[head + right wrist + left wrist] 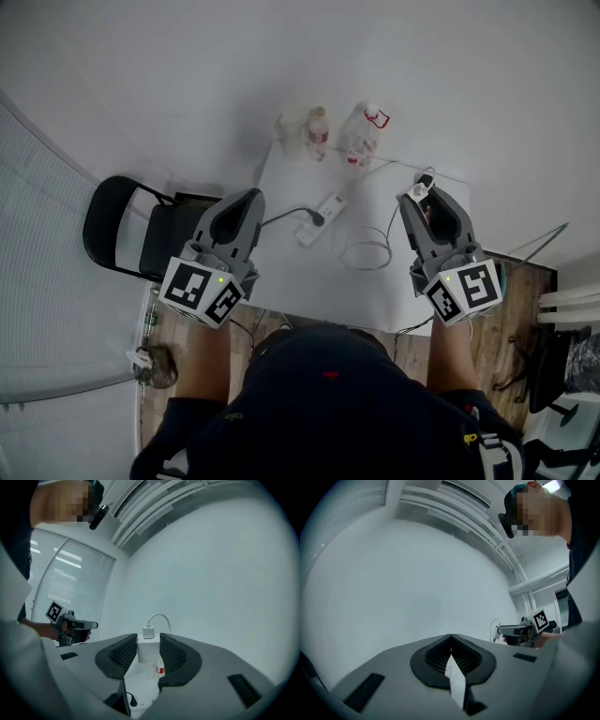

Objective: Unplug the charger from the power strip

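My right gripper [419,194] is raised above the table's right side, shut on a white charger [421,187]. In the right gripper view the charger [148,649] sits squeezed between both pads, and its white cable [158,617] loops out of its top. The white power strip [322,216] lies on the white table [309,281], with only a black plug [317,219] in it. That strip [136,704] also shows far below the right jaws. My left gripper [248,197] is held up left of the strip, shut and empty; its pads [440,656] meet.
A coil of white cable [366,253] lies right of the strip. Two bottles [317,133] [361,139] stand at the table's far edge. A black chair [131,230] stands left of the table. Dark gear sits on the wooden floor at the right [553,370].
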